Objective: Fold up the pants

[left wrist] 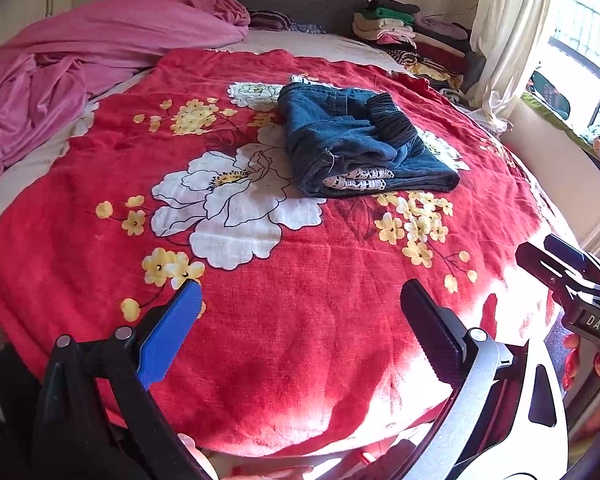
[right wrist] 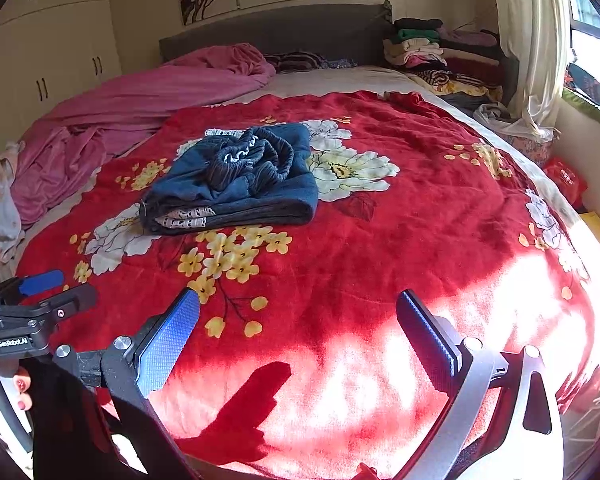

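The blue denim pants lie folded into a compact bundle on the red floral blanket, elastic waistband on top, white lace trim showing at the near edge. They also show in the right wrist view. My left gripper is open and empty, held above the blanket well short of the pants. My right gripper is open and empty, also back near the bed's front edge. Each gripper shows at the edge of the other's view: the right one and the left one.
A pink sheet is bunched at the bed's far left. Stacks of folded clothes sit at the headboard's right. A curtain and window are on the right. White cupboards stand at the left. Sunlight falls on the blanket's near right.
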### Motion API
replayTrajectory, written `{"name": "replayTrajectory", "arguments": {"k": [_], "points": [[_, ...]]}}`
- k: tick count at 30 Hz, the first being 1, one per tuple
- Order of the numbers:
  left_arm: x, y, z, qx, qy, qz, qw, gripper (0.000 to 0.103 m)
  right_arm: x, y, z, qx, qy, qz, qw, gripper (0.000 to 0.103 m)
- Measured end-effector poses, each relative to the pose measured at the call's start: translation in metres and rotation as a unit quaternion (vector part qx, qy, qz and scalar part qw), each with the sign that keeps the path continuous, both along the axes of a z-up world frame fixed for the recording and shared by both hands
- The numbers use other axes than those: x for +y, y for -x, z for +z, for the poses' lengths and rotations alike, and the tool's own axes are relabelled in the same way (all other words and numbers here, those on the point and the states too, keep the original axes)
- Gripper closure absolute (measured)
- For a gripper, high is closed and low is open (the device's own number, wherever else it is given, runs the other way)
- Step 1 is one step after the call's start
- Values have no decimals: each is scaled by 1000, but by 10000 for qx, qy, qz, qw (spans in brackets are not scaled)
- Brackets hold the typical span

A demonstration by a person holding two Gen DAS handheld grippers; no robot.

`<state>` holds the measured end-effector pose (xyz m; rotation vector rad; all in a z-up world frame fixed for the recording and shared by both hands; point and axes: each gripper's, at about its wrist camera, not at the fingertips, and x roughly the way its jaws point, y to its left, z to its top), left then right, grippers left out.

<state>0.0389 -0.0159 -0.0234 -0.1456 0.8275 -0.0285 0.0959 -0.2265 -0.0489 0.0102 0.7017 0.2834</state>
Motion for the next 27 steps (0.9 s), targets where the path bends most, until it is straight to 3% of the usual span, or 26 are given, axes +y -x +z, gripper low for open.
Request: {"name": "replayTrajectory", "arguments": {"k": [18,27], "points": [[3,-1,-3,94,-142,43,9998,10,-1,-4,-6,96,41,-20,9999,5],[46,-25,-1,151,524,217,9983,10,-42,-39,-8,295,-41,-406,9987,5]]}}
